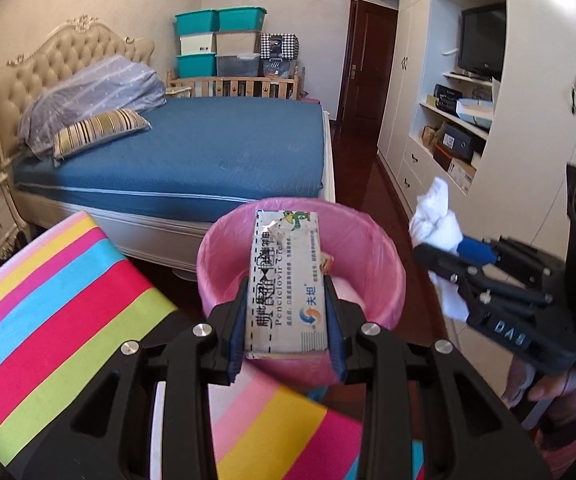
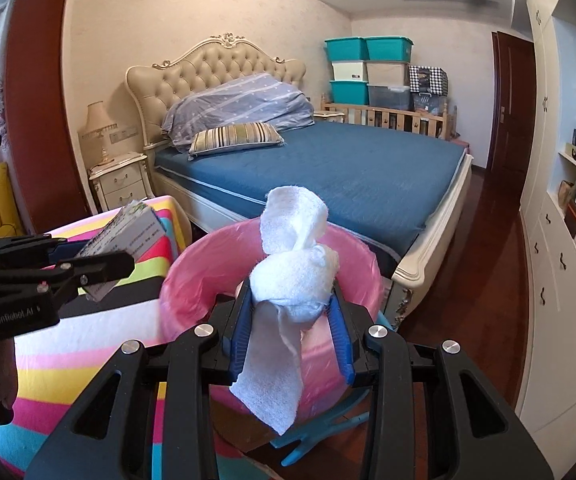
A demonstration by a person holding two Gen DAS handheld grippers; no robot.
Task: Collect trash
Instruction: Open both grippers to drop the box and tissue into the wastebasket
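Observation:
My left gripper [image 1: 286, 312] is shut on a flattened medicine box [image 1: 284, 280] with Chinese print, held above the near rim of a bin lined with a pink bag [image 1: 371, 248]. My right gripper [image 2: 291, 316] is shut on a crumpled white tissue [image 2: 293, 276], also held over the pink-lined bin [image 2: 192, 280]. In the left wrist view the right gripper [image 1: 439, 260] with the tissue [image 1: 433, 216] is to the right of the bin. In the right wrist view the left gripper [image 2: 100, 264] with the box [image 2: 124, 232] is to the left of the bin.
A rainbow-striped cushion [image 1: 60, 304] lies left of the bin. A bed with a blue sheet [image 1: 208, 156] stands behind it. White wardrobes and shelves [image 1: 455, 128] line the right wall. A blue plastic object [image 2: 319, 428] lies on the dark wood floor [image 2: 487, 280] by the bin.

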